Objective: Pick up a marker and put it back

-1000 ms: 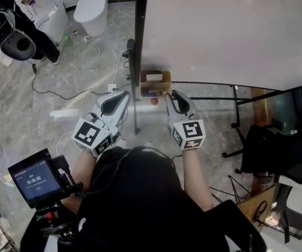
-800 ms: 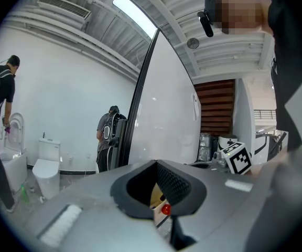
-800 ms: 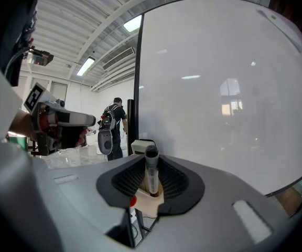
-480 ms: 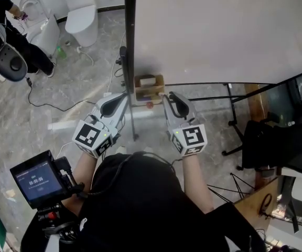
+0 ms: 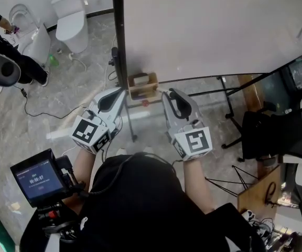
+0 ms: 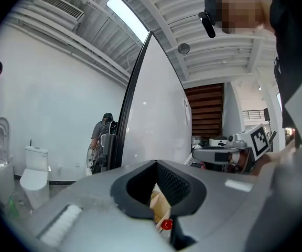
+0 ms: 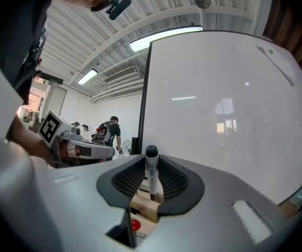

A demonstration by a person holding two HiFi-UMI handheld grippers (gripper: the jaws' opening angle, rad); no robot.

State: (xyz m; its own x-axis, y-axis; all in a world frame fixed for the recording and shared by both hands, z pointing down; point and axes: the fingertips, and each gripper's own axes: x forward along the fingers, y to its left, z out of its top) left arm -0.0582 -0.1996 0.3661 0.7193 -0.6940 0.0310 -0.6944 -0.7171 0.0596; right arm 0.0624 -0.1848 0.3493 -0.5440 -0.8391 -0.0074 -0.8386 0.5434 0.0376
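Observation:
A dark-capped marker (image 7: 151,173) stands upright between the pads of my right gripper (image 7: 151,187), which is shut on it. That gripper (image 5: 167,94) points up at a small wooden holder (image 5: 143,85) fixed at the lower left corner of the whiteboard (image 5: 208,30). My left gripper (image 5: 121,91) sits just left of the holder, its jaws together with nothing in them. Through its jaws (image 6: 161,203) I see the holder (image 6: 160,208) and a red knob (image 6: 166,224) under it. The marker is hidden in the head view.
The whiteboard's black frame post (image 5: 119,41) runs down to the floor beside the holder. Toilets (image 5: 69,20) and a person (image 5: 7,56) are at the far left, a black chair (image 5: 277,140) at the right. A camera monitor (image 5: 38,180) sits at my lower left.
The head view has swung, so the holder and board sit further left in the picture. Both grippers have stayed just below the holder.

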